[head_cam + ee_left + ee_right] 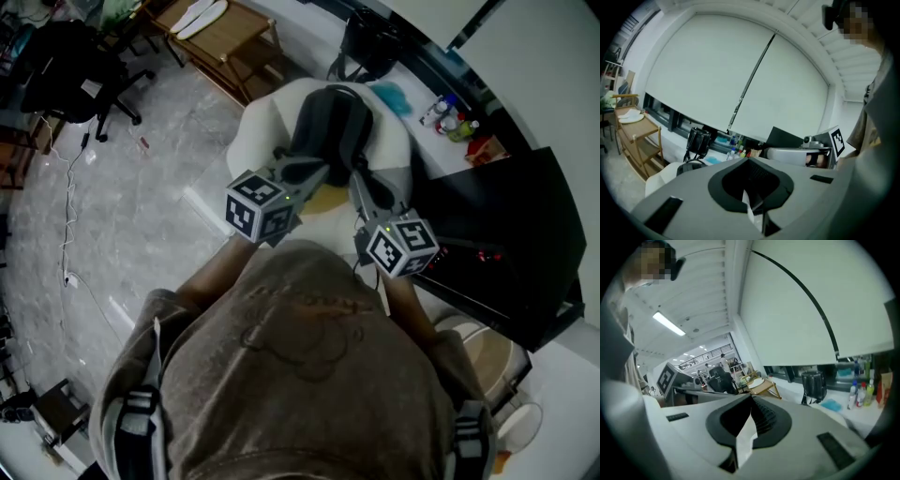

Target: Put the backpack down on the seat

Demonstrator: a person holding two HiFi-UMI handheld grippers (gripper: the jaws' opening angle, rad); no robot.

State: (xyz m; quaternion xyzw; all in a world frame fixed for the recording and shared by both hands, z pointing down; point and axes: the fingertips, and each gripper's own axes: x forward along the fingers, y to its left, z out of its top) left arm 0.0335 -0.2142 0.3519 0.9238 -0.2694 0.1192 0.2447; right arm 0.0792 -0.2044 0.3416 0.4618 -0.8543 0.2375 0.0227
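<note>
Resting on the white seat (255,127), the dark backpack (328,127) looks soft and floppy, probably light but prone to slump. Its top loop or a shoulder strap would likely give the surest hold. The left gripper (317,172) and right gripper (359,183) hover beside it, jaws fully together, holding nothing.

Dark grey backpack (330,131), white seat (259,129)
</note>
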